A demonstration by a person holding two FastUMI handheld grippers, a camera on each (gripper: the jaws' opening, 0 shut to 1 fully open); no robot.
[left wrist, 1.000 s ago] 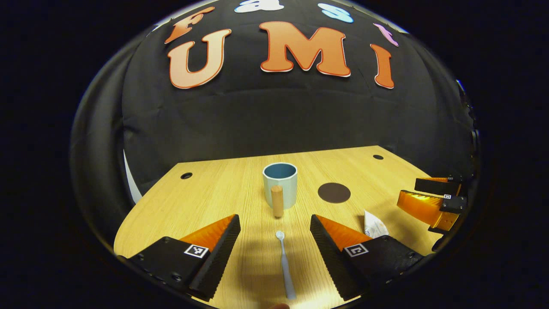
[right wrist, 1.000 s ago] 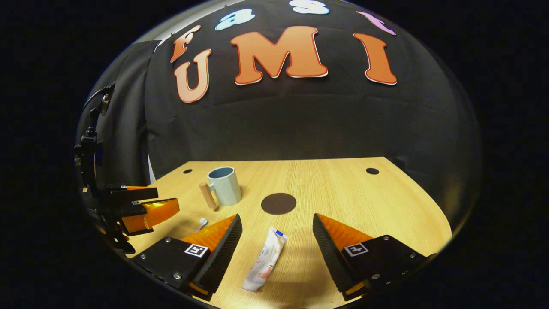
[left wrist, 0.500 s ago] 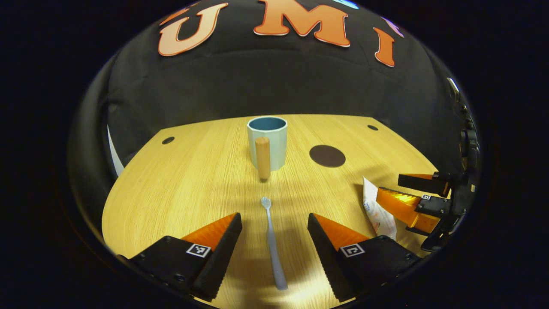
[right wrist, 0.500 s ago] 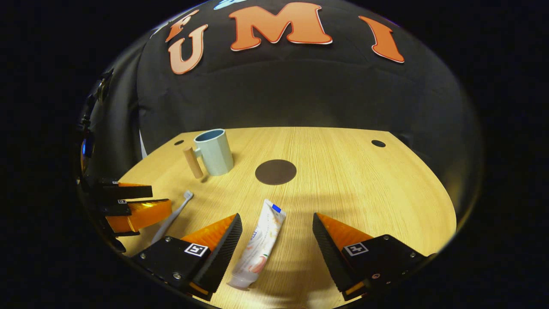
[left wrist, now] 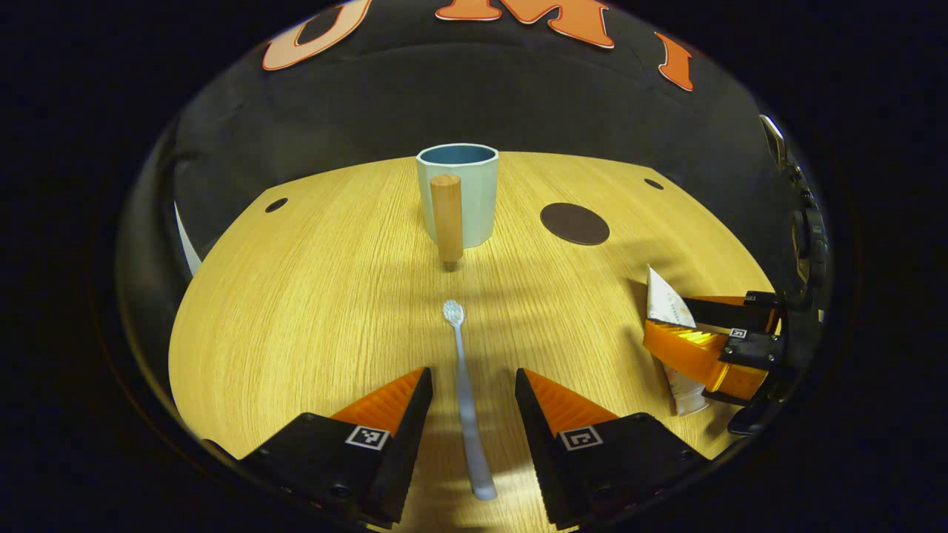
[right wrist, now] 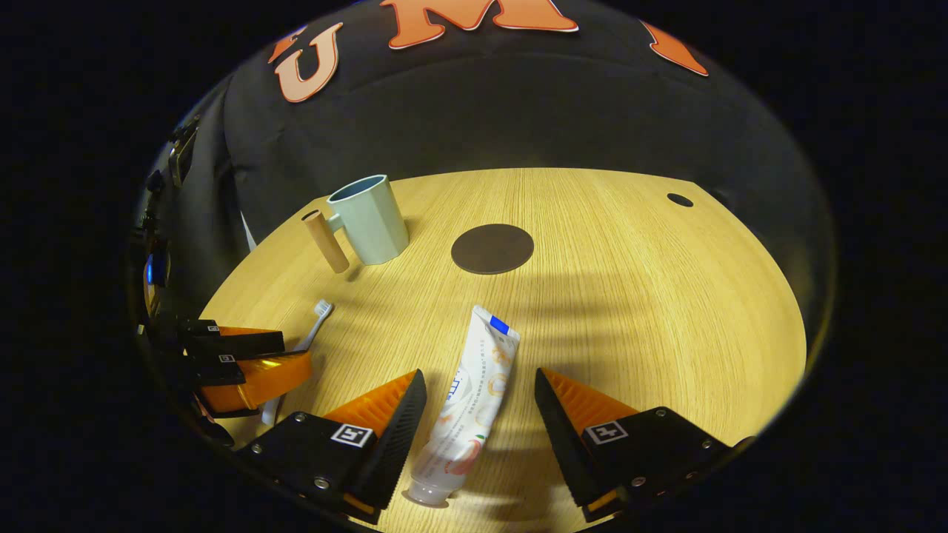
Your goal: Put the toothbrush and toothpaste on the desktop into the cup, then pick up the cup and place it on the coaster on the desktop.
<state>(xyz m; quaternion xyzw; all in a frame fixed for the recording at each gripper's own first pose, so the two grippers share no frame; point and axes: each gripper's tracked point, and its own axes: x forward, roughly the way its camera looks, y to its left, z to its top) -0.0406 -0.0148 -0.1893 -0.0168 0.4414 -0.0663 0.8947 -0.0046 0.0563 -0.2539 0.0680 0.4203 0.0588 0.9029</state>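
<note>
Left gripper open, jaws astride the brush handle, not yet touching: light, stiff, thin (grip mid-handle). Right gripper open astride the paste: soft, likely slippery; grip the body. Cup far, coaster right.

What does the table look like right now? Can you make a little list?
cup: upright, nothing seen inside, wooden handle
coaster: bare, beside the cup
toothbrush: flat on the table, between the left gripper's open fingers
toothpaste: flat on the table, between the right gripper's open fingers
table: light wood
</note>
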